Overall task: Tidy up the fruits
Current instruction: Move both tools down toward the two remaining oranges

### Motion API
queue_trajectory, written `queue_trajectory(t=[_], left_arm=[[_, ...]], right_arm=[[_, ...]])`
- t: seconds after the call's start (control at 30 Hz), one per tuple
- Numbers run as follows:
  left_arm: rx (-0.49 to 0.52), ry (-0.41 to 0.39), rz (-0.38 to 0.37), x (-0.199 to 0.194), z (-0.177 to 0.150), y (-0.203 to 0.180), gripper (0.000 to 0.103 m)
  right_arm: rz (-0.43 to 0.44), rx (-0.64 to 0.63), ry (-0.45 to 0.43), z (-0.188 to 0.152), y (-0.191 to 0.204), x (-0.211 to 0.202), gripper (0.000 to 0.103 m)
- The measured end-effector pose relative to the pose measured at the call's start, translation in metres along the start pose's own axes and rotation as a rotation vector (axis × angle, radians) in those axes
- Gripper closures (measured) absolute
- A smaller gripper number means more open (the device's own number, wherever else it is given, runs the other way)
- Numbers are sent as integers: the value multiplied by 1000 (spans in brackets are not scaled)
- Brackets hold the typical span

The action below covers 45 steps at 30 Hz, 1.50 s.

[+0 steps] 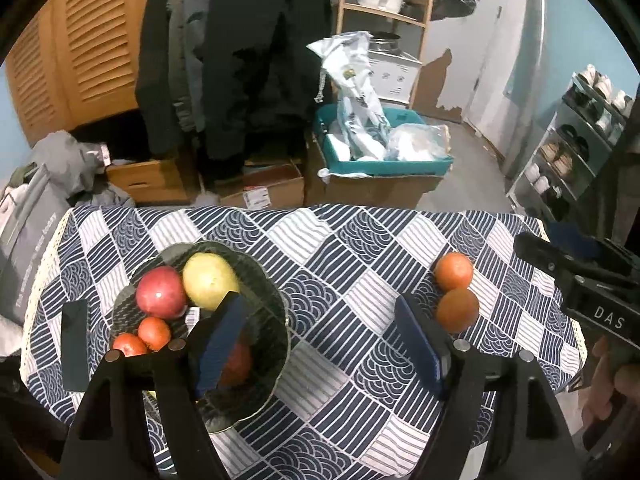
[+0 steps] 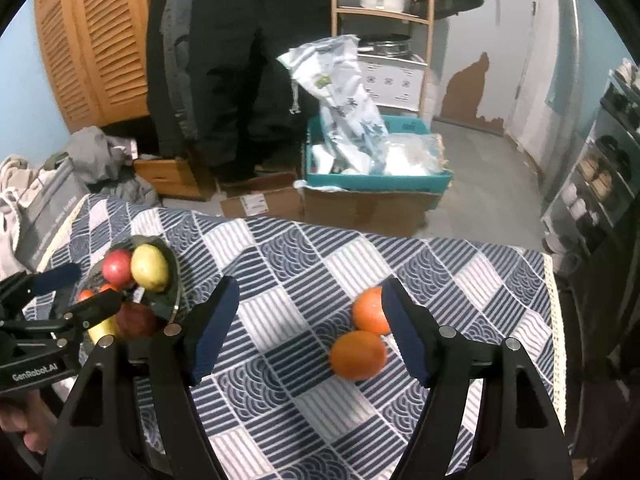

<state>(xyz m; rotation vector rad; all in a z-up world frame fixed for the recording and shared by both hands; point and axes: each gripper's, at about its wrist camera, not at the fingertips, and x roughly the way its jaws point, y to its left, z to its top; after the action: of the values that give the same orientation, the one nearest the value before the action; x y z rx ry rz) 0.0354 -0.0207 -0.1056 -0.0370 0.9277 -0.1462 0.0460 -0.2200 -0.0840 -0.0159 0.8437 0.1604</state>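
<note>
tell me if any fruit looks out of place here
Yes: two oranges, the near one and the far one, lie touching on the bare tablecloth, apart from the bowl that holds the rest. Nothing looks spilled or damaged.

Wide bare stretch of blue-and-white patterned tablecloth (image 2: 288, 264) lies between the dark glass fruit bowl (image 1: 264, 280) and the two round oranges (image 2: 359, 354), open to a pass. Right of that bowl, the oranges touch, blocking any gap between them.

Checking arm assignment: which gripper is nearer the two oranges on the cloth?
Right. The right gripper is open just short of the two oranges; the left gripper hangs open by the fruit bowl.
</note>
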Motion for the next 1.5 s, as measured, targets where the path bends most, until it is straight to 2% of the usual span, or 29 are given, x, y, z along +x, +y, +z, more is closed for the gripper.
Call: queue_trajectory(t=[0.37,0.63,1.03,1.5], left_arm=[[60,32,-10,22,-2,-32,24],[78,67,15,50,-7,-39,24],[94,137,59,94,-18,-40,24],[113,178,72,121,-31,-42,24]], right_arm=[[-49,52,49,-17,-41,13,28],[-42,92,138,-36,-59,50,28],[-8,94,271,-60,-59,108,28],[3,88,376,-82,-52,156,28]])
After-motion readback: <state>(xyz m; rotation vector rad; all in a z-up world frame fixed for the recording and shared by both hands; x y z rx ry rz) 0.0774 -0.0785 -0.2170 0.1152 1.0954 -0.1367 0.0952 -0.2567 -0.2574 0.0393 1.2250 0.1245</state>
